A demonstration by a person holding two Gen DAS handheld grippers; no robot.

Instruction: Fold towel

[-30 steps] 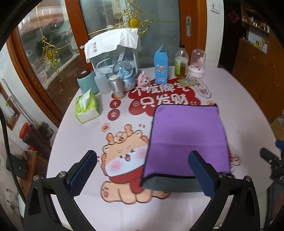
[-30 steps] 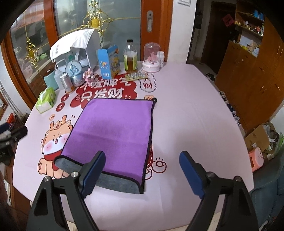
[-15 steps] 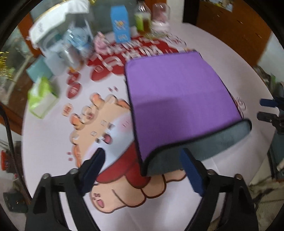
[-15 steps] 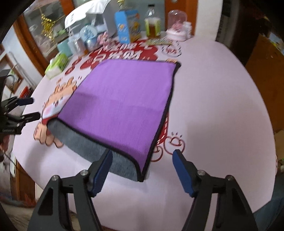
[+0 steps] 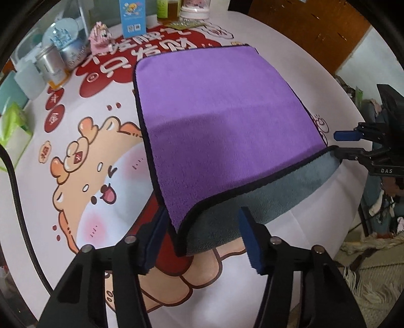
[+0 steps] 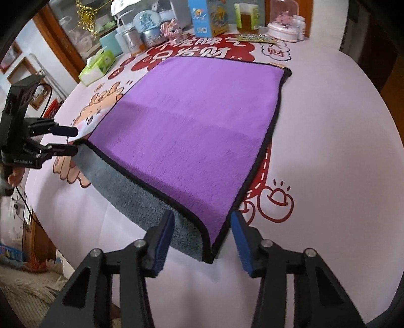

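A purple towel (image 5: 217,121) with a grey underside and black trim lies on the table, also in the right wrist view (image 6: 197,126). Its near edge is turned over, showing a grey band (image 5: 252,209). My left gripper (image 5: 199,239) is open, its fingers either side of the towel's near left corner. My right gripper (image 6: 202,239) is open, its fingers either side of the near right corner. Each gripper shows at the edge of the other's view, the right one (image 5: 348,143) and the left one (image 6: 63,141).
The table (image 6: 341,126) has a pink printed cloth with a cartoon animal (image 5: 88,176) and red characters. At the back stand a blue box (image 5: 132,16), tins (image 5: 50,65), a tissue pack (image 6: 98,65), bottles and a white dish (image 6: 285,29). Wooden cabinets stand to the right.
Both grippers have come down and forward to the towel's near corners, and their fingers have narrowed around them. The towel has stayed in place.
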